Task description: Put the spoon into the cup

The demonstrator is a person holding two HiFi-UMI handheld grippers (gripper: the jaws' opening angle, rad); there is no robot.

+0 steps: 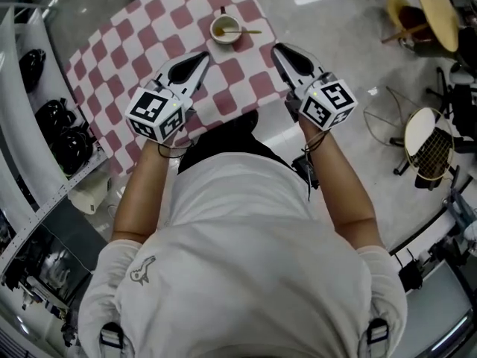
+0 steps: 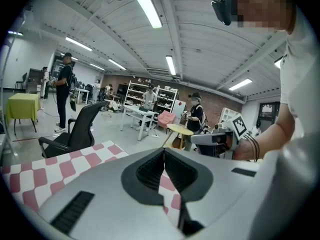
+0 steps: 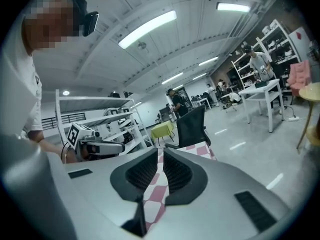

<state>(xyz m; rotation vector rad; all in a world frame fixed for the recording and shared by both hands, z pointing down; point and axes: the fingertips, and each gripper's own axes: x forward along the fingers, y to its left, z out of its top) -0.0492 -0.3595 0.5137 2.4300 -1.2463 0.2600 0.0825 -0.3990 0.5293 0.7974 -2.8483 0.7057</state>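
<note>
Red-and-white checked cloth covers the bench (image 1: 104,66), with grey floor all round. On the left, my left tool (image 1: 201,58) hangs over the near part of the cloth, jaws closed tip to tip with nothing between them. Ahead stands the cup (image 1: 223,30), near the far edge. The spoon (image 1: 244,31) lies in it, handle poking out rightward over the rim. My right tool (image 1: 279,51) hovers by the bench's right edge, drawn to a thin slit and empty. Both tools sit apart from the cup, so I judge the job done and hold them clear to avoid knocking it.

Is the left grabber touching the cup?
Apart. The head view shows the left gripper stopping short of the cup, with checked tablecloth plainly between them.
</note>
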